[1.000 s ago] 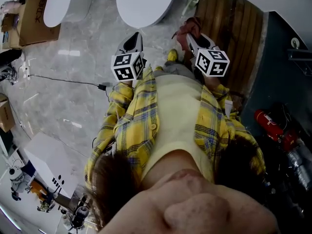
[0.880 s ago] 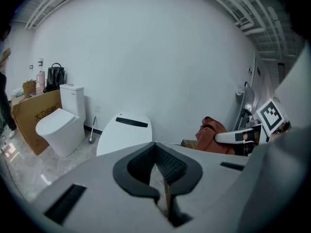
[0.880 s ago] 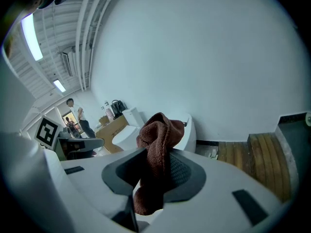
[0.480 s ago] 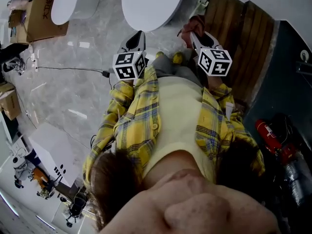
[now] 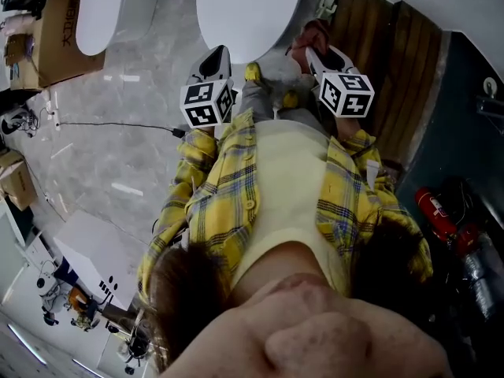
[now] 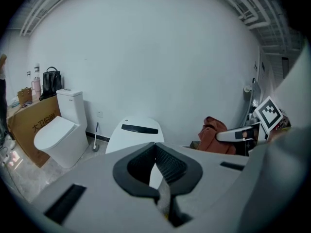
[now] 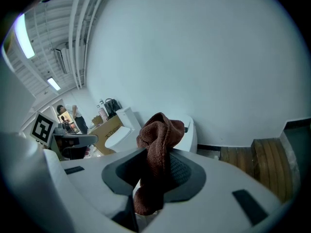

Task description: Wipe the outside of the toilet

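The white ceramic toilet (image 5: 248, 6) with its oval lid down stands just ahead of you by the far wall, your left gripper (image 5: 214, 60) near its left side has jaws pressed together on nothing, and your right gripper (image 5: 316, 53), beside its right, clamps a rust-brown terry cloth (image 7: 158, 140).

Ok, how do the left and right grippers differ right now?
The right gripper is shut on the brown cloth; the left gripper is shut with nothing between its jaws. The right gripper is beside the wooden flooring, the left gripper over grey tile. Both point toward the white toilet.
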`<state>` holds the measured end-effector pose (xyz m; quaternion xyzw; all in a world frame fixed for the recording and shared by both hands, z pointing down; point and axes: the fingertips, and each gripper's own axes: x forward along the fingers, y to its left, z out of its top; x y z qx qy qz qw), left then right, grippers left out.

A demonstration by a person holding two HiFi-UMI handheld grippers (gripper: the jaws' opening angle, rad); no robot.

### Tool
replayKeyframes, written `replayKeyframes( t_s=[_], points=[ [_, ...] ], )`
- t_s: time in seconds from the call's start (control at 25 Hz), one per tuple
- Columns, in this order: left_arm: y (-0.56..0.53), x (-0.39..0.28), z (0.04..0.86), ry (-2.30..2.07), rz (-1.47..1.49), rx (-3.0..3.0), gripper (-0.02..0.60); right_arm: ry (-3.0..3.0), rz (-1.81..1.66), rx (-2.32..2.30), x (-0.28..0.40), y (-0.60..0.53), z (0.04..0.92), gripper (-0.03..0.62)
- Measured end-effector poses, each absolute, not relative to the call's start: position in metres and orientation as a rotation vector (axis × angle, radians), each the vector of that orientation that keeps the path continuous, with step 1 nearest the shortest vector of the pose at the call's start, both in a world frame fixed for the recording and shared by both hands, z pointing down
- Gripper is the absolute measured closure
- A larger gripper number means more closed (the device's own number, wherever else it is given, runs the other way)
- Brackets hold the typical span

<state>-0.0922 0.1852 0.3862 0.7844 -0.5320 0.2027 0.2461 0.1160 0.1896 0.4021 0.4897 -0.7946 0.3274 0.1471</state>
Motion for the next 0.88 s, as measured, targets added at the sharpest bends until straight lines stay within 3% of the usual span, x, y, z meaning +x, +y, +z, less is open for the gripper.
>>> replayKeyframes(
  t_s=[0.4,0.88],
  points=[
    [0.107,-0.167,0.394,-1.394,0.535,2.158,0.574,-2.275,0.895,1.43,0.037,0.106,0.396,0.474],
    [0.037,-0.175,0.395,-1.393,0.54,2.195,0.574,-2.309,0.805,1.315,-0.006,0.034,0.395,0.474]
  ],
)
